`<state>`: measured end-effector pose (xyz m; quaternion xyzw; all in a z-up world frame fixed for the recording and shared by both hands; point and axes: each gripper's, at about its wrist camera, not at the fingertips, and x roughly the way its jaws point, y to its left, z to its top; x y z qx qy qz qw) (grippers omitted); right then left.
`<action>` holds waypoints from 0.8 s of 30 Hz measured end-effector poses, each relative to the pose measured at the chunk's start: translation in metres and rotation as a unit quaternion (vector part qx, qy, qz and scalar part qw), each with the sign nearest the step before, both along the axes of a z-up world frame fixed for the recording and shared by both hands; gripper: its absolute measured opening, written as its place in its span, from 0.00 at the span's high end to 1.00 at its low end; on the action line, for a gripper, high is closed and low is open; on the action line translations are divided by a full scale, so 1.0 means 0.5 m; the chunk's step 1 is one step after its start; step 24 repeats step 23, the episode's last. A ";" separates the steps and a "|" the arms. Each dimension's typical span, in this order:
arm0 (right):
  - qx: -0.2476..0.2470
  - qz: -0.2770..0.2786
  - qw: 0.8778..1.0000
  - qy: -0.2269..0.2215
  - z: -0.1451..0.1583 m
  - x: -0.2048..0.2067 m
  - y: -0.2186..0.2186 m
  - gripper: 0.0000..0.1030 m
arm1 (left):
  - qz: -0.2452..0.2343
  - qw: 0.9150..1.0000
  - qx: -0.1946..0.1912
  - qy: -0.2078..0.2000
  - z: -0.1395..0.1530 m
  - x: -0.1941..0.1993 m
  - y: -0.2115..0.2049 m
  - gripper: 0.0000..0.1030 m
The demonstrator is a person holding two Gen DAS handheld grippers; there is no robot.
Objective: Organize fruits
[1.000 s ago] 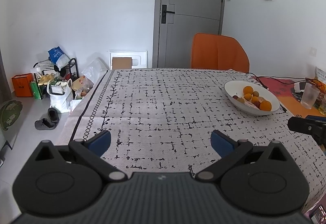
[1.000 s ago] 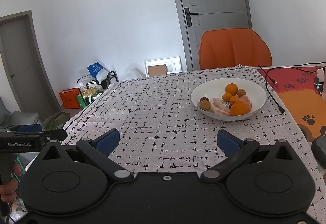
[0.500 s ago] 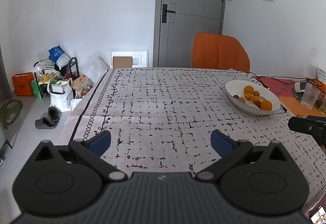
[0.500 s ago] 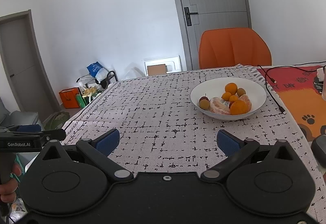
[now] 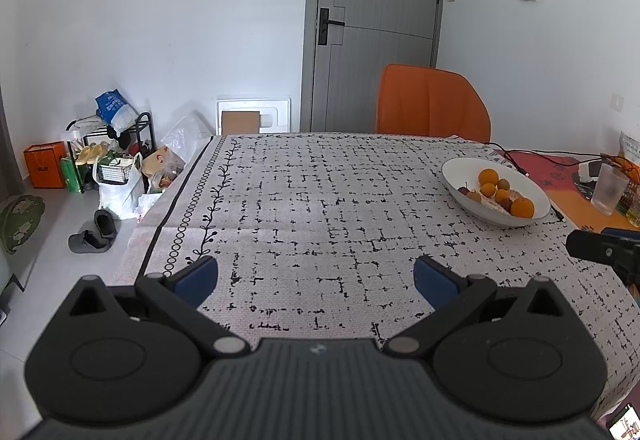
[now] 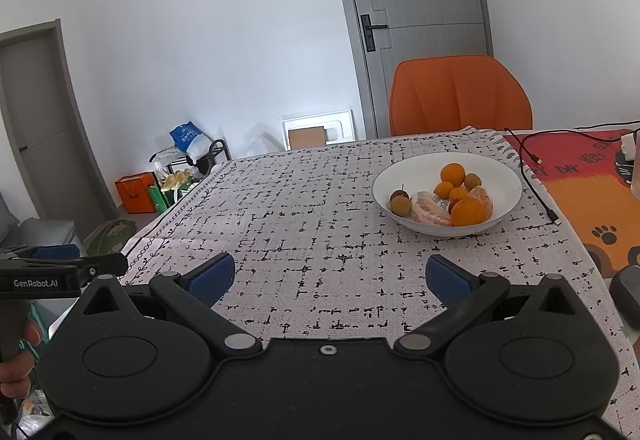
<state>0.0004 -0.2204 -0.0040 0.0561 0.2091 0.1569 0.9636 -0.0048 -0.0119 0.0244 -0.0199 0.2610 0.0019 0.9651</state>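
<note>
A white bowl (image 6: 500,170) stands on the patterned tablecloth, far right of centre; it also shows in the left wrist view (image 5: 536,196). It holds several oranges (image 6: 467,211), peeled orange segments (image 6: 429,209), small green-brown fruits (image 6: 400,205) and a small red fruit (image 6: 399,194). My right gripper (image 6: 330,278) is open and empty, above the near part of the table, short of the bowl. My left gripper (image 5: 316,278) is open and empty over the near table, left of the bowl.
An orange chair (image 6: 460,96) stands at the far table edge. A black cable (image 6: 534,176) and a red-orange mat (image 6: 592,176) lie right of the bowl. A clear glass (image 5: 609,189) stands at the far right. Bags and a rack (image 5: 108,152) clutter the floor at left.
Both grippers have drifted very slightly; the bowl sits a little lower in the left wrist view. Both stay open and empty.
</note>
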 end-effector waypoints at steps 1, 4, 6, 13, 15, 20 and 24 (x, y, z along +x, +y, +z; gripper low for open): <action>0.000 0.000 1.000 0.000 0.000 0.000 0.000 0.00 | 0.000 1.000 0.000 0.000 0.000 0.000 0.000 0.00; -0.001 0.000 1.000 0.000 0.001 0.000 0.000 0.00 | 0.000 1.000 0.000 0.000 0.001 0.000 0.000 0.00; 0.000 0.000 1.000 0.000 0.001 0.000 0.001 0.00 | -0.001 1.000 0.000 -0.001 0.001 0.000 0.000 0.00; -0.002 0.000 1.000 -0.003 0.002 0.000 0.000 0.00 | -0.005 1.000 -0.001 -0.002 0.004 -0.002 -0.001 0.00; -0.002 0.000 1.000 -0.003 0.002 0.000 0.000 0.00 | -0.008 1.000 -0.001 -0.003 0.005 -0.004 -0.002 0.00; -0.005 -0.002 1.000 -0.002 0.003 0.001 0.006 0.00 | -0.013 1.000 -0.001 -0.006 0.005 -0.008 -0.002 0.00; -0.008 -0.001 1.000 -0.004 0.003 0.000 0.008 0.00 | -0.011 1.000 -0.003 -0.004 0.005 -0.006 0.000 0.00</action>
